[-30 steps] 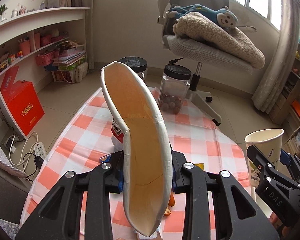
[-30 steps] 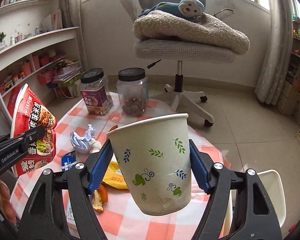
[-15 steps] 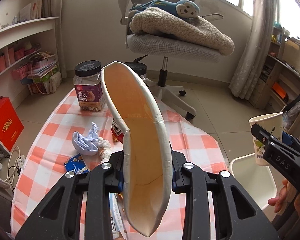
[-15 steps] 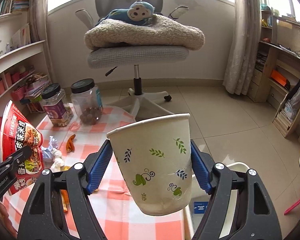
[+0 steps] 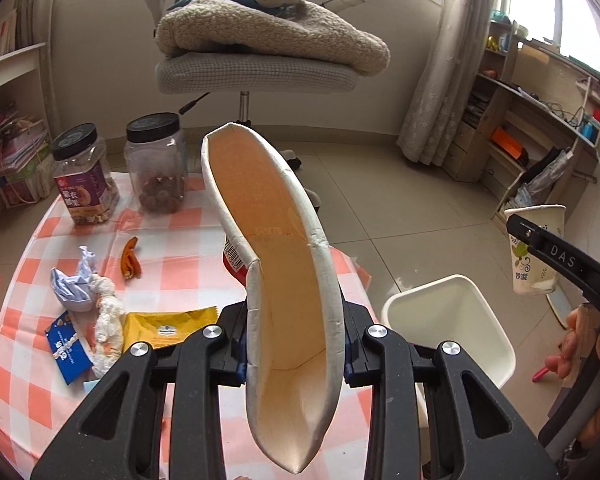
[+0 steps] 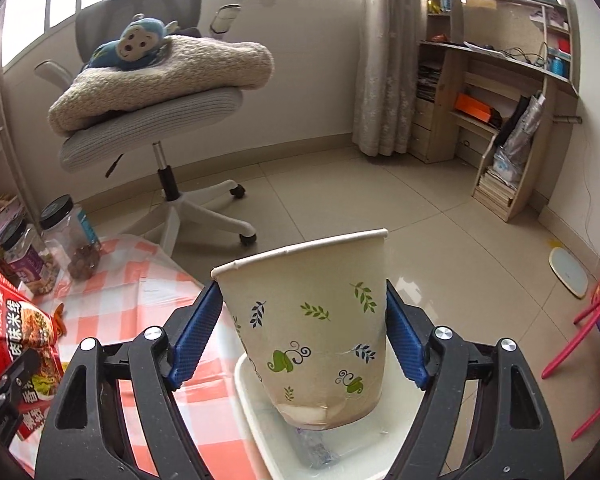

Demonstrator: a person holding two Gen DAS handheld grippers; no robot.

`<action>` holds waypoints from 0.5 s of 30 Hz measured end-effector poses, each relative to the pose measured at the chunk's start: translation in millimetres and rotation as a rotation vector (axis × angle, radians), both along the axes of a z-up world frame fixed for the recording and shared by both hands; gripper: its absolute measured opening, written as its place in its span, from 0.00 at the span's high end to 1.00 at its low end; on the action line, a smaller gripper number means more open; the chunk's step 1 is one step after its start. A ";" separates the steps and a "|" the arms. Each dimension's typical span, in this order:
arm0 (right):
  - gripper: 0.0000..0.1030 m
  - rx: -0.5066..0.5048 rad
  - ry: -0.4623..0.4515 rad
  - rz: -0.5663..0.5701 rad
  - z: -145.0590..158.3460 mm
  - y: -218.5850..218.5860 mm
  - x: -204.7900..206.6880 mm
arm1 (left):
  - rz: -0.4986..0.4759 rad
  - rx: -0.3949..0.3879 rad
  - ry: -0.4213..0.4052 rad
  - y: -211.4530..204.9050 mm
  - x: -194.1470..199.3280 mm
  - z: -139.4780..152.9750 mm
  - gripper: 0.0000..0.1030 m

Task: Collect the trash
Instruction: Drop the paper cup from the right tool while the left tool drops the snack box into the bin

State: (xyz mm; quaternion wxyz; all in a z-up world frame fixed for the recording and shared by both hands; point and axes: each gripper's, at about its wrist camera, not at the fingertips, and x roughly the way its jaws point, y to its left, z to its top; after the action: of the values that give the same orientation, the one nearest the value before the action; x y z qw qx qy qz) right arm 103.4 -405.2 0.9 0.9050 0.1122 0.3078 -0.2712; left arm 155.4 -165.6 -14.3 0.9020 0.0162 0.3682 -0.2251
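Observation:
My left gripper [image 5: 294,356] is shut on a squashed red paper noodle tub [image 5: 284,280], its open tan inside facing the camera, above the checked table's [image 5: 180,236] right edge. The right wrist view shows that tub's red printed side [image 6: 16,336] at the lower left. A leaf-printed paper cup [image 6: 312,320] stands upright between the blue pads of my right gripper [image 6: 302,304], whose jaws are opening while both pads still touch the cup near its rim. It hangs over the white bin [image 6: 248,400], which stands on the floor by the table [image 5: 452,292].
On the cloth lie a crumpled tissue [image 5: 80,284], orange peel [image 5: 130,264], a yellow sachet [image 5: 168,326] and a blue wrapper [image 5: 66,348]. Two black-lidded jars [image 5: 84,176] stand at the back. An office chair [image 5: 256,68] carries a blanket and toy.
Both grippers have swung right, from over the table to its right edge. The white bin has come into view below the paper cup. Both loads stay between the jaws.

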 end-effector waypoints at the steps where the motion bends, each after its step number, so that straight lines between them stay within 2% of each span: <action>1: 0.23 0.002 -0.001 -0.022 0.4 -7.1 -3.6 | -0.016 0.000 0.007 -8.8 -1.1 -1.3 0.69; 3: 0.13 0.003 -0.011 -0.074 1.6 -20.5 -11.5 | -0.043 -0.006 0.023 -26.3 -3.4 -3.6 0.69; 4: 0.12 0.004 -0.020 -0.097 2.8 -27.2 -15.8 | -0.057 -0.013 0.037 -35.0 -3.7 -5.0 0.69; 15: 0.07 0.063 -0.084 -0.232 11.1 -78.4 -51.7 | -0.196 -0.014 0.127 -129.6 -26.7 -23.8 0.68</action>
State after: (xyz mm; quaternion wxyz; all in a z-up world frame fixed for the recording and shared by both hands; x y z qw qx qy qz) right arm 51.7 -483.6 12.1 0.8759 0.1867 0.2628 -0.3591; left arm 128.7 -295.2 -38.1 0.8506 0.0314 0.4194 -0.3156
